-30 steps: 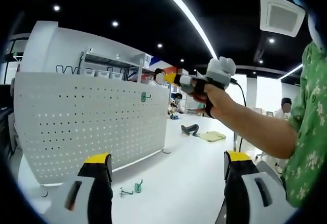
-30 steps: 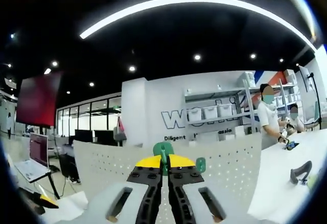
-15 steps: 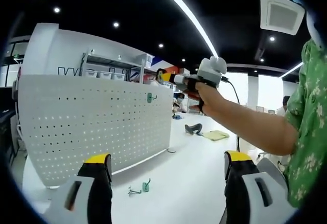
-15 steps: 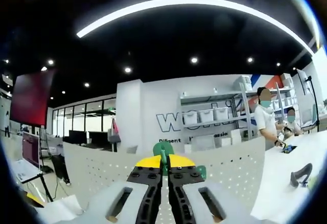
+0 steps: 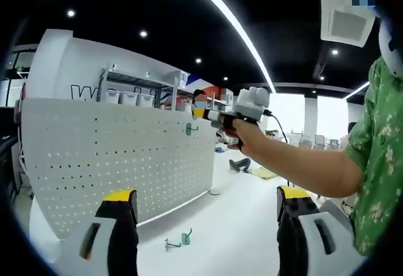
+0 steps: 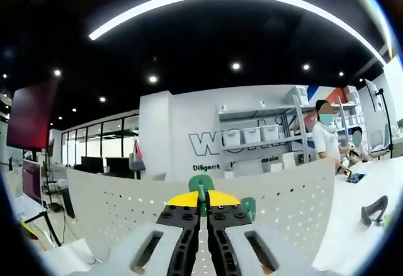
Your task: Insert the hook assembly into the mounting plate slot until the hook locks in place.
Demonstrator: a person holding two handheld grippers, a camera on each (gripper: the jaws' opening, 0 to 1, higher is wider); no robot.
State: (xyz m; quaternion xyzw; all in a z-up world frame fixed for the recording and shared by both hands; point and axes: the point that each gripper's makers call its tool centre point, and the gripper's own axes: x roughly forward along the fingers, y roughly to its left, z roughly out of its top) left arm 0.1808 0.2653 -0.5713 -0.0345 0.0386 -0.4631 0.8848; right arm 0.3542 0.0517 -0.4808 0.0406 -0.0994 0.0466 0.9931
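hook (image 6: 201,184) pinched in my right gripper (image 6: 201,216), pegboard (image 6: 126,203) dead ahead.
hook points forward at the board near a mounted hook (image 6: 248,205); left gripper (image 5: 204,216) spread, farther back.

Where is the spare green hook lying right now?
In the left gripper view, the spare green hook lies on the white table, in front of the pegboard, between that gripper's jaws.

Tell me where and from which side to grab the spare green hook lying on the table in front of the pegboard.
Grip the spare hook by its upright green base plate, coming from above with the open left gripper. The plate stands up off the table while the thin wire prong lies low beside it, so the plate probably offers the jaws the broader faces. Finer detail is too small to tell.
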